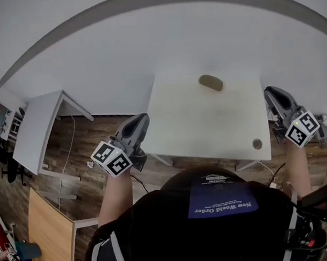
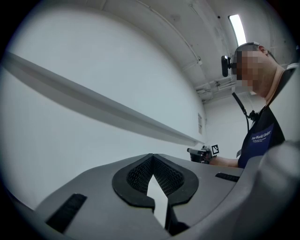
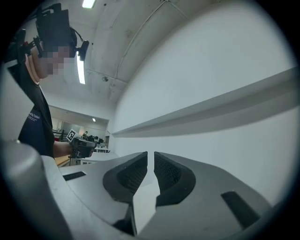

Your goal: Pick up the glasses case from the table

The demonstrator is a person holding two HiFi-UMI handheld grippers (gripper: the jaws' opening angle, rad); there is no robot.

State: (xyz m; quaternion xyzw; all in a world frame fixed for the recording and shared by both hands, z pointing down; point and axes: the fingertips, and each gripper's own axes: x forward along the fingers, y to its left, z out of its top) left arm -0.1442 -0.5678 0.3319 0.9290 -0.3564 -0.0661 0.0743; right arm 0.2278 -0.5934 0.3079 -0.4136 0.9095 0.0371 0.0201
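Two grippers up, neither on the target yet.

Head view: left gripper (image 1: 142, 120) just off the near-left corner of the table (image 1: 197, 130), right gripper (image 1: 270, 92) off its right edge. Flanking the top, likely staged for a reach. Glasses case (image 1: 211, 83) lying flat near the far edge, right of centre, well apart from both and untouched. Slightly nearer the right gripper, so probably that one's job.

Left gripper view: fingers together at the tips, nothing between. Pointing level at a blank wall (image 2: 70, 140), with the other gripper visible across. No case in shot.

Right gripper view: fingers closed to a thin slit, empty. Also level, also facing wall, no case in shot.

Shut presumably just for carrying. Needs opening and a turn toward the case before any grab. Task barely started.
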